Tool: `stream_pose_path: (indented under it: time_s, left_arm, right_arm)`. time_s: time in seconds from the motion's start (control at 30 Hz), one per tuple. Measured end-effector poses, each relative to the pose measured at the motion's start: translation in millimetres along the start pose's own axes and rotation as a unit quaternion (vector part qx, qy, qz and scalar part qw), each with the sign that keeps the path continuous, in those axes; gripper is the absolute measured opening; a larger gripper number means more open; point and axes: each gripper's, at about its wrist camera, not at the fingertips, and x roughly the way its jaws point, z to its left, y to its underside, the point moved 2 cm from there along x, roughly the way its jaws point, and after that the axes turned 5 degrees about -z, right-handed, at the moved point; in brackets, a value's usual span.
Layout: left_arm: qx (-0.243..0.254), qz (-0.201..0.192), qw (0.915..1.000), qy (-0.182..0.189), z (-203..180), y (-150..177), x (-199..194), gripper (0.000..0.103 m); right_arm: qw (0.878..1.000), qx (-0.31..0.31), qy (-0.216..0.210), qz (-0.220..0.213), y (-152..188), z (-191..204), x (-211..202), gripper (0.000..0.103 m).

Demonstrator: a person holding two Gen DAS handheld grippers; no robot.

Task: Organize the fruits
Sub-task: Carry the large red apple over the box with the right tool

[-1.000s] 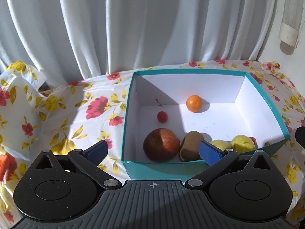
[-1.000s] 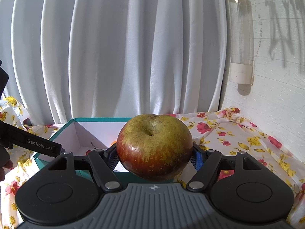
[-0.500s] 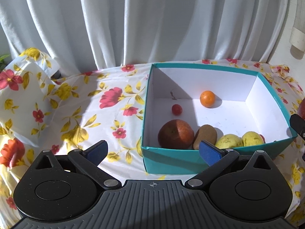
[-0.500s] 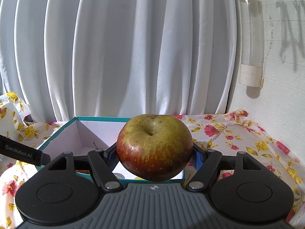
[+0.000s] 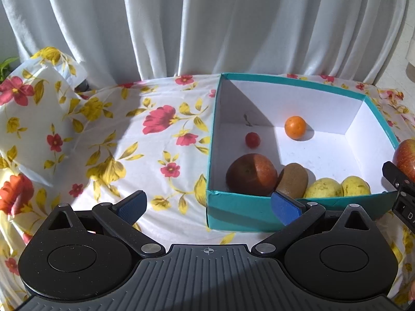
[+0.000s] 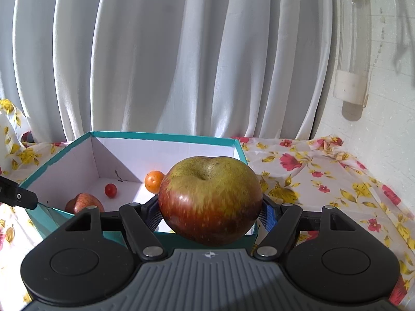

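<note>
red-and-green round apple (image 6: 209, 199): centre of the right wrist frame, clamped between the blue pads of the right gripper (image 6: 209, 213), in front of the near wall of the teal cardboard box with white interior (image 6: 166, 138). left gripper (image 5: 207, 206): lower centre of the left wrist frame, jaws apart, nothing between them. box contents, left wrist frame: 1 small orange (image 5: 295, 127), 1 red cherry tomato (image 5: 252, 140), 1 dark red apple (image 5: 251, 174), 1 brown kiwi (image 5: 293, 179), 2 yellow fruits (image 5: 323, 188). underlay: white floral cloth (image 5: 155, 140).

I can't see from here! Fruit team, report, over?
Right gripper shut on apple. Left gripper open, empty. Teal box ahead, open floor behind the orange.
</note>
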Motion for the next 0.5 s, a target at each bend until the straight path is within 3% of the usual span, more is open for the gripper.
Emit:
stream_pose_path:
  time_s: [0.5]
  left_arm:
    - [-0.013,0.001,0.9999,0.005,3,-3,1,0.103]
  right_arm:
    - [0.999,0.002,-0.017,0.038,5,3,31,0.073]
